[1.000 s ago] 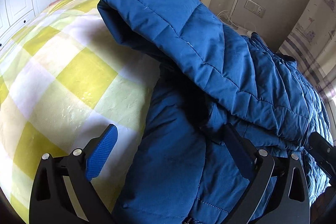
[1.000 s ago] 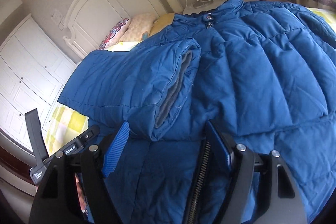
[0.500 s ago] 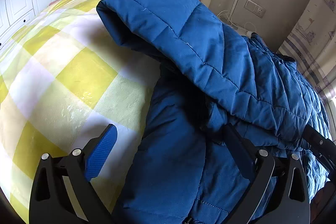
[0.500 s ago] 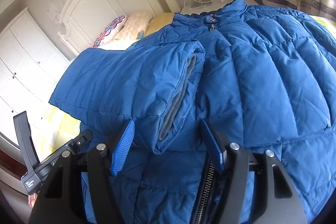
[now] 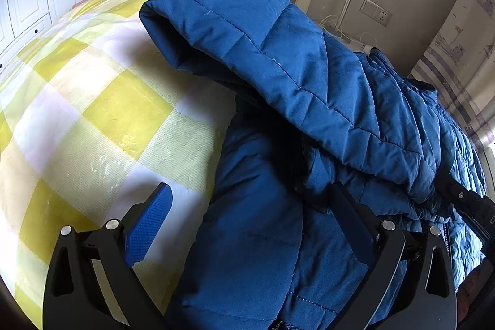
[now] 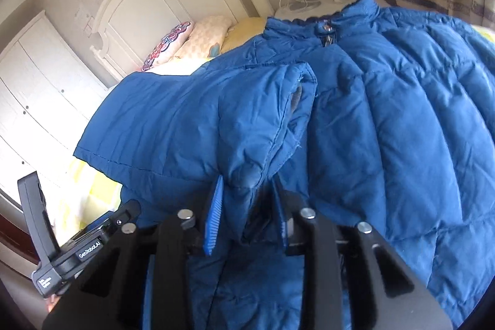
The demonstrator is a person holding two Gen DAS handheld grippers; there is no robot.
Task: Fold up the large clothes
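Now we are pinching the cuff end of the folded sleeve [image 6: 216,126] of the one blue puffer jacket [image 6: 386,119], lying spread on the checked bedspread [image 5: 77,119], in our right gripper [image 6: 247,206], whose jaws have just been closing on it, while our left gripper [image 5: 247,221] is hanging spread over the jacket's edge, gripping nothing. We are risking the slick padding slipping out, or the sleeve unrolling as we lift. We are counting one jacket, two grippers and three pillows [image 6: 198,42].

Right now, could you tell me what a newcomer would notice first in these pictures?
A big blue quilted puffer jacket sprawls over the yellow-and-white checked bedsheet, one sleeve folded across its front. The right gripper has just closed on that sleeve's cuff, while the left gripper stands open at the jacket's edge.
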